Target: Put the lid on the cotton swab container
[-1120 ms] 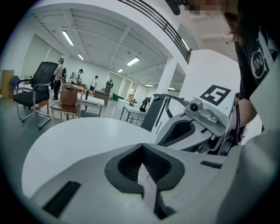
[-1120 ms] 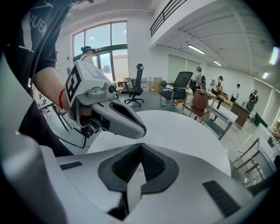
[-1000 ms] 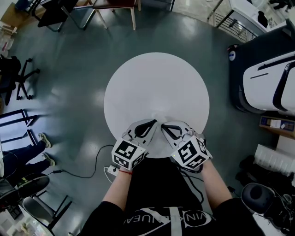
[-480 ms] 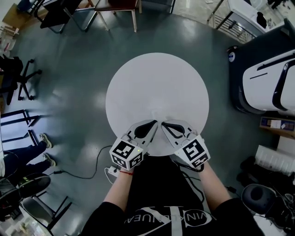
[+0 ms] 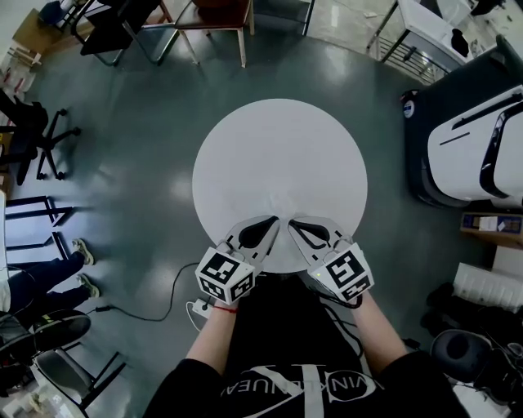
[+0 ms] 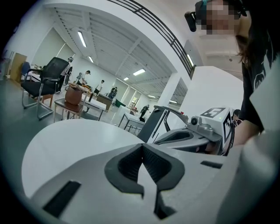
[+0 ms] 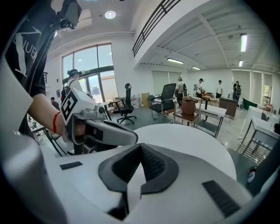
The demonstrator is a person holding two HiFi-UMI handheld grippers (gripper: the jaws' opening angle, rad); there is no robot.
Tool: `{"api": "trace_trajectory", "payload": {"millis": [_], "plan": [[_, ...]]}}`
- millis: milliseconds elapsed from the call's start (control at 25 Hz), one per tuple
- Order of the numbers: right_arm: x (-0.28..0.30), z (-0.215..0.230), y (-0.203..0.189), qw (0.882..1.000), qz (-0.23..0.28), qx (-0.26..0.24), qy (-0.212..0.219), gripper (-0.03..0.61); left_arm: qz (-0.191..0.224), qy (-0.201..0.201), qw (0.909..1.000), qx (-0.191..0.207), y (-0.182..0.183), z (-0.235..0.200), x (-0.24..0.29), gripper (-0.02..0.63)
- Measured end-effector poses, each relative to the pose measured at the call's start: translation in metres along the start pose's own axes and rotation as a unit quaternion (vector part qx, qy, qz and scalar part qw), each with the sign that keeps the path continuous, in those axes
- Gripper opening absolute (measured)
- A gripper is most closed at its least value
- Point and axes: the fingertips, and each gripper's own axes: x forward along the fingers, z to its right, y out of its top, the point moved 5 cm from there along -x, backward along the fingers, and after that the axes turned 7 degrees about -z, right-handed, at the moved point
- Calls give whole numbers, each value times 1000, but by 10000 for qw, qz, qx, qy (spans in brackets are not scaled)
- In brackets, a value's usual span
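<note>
No cotton swab container and no lid show in any view. The round white table (image 5: 278,155) has nothing on it. My left gripper (image 5: 272,219) rests over the table's near edge with its jaws shut and nothing between them. My right gripper (image 5: 292,221) lies close beside it, tips almost meeting the left one's, and is also shut and empty. In the left gripper view the shut left gripper (image 6: 142,147) points over the bare tabletop (image 6: 65,144), with the right gripper (image 6: 188,135) alongside. The right gripper view shows its shut right gripper (image 7: 141,146) and the left gripper (image 7: 107,131) next to it.
A wooden stool (image 5: 221,12) and black office chairs (image 5: 114,20) stand beyond the table. A large white-and-black machine (image 5: 474,139) fills the right side. On the floor at the left lie a cable with a power strip (image 5: 196,306). A bystander's feet (image 5: 80,249) show at far left.
Both grippers stay shut and side by side at the table's near edge. They have only drifted slightly, and the head camera has shifted a little.
</note>
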Motion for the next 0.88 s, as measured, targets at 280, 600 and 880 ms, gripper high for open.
{"api": "trace_trajectory", "payload": {"millis": [280,600,880], "plan": [[-23,-12,2,9999,134,28,-61,3,68,40,9999,89,0,21,-17,6],[-48,-25,9,9995,292,-24,-116,3,146,32,9996,243,8,44,-32,6],[-70,-33,15,9988,470,-22,-139,3,219,-11,9990,385,18,64,-40,6]]}}
